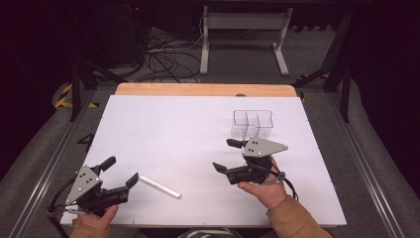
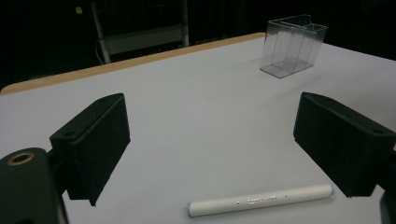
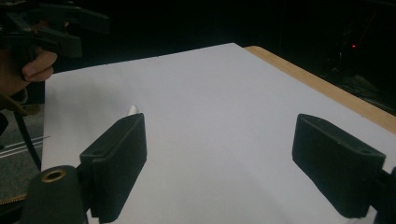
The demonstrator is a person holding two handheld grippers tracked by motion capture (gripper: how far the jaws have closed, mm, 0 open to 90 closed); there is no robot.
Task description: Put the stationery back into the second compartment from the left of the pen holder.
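I count one slim white cylindrical marker pen [image 1: 159, 186], smooth plastic with faint print along its barrel, lying flat on the counter [image 1: 163, 129] near the front edge, just beside my left gripper [image 1: 120, 171]. In the left gripper view the pen [image 2: 259, 199] lies crosswise just ahead of the jaws, low between them, touching neither. Those jaws stand wide apart and hold nothing. My right gripper [image 1: 227, 155] is well apart from the pen, toward the middle right of the counter, its jaws also spread wide and empty; each jaw is a matte black block. Beyond the right gripper stands one clear plastic box [image 1: 253, 124], upright, with thin dividing walls inside. The counter is a flat white sheet over a pale wooden top.
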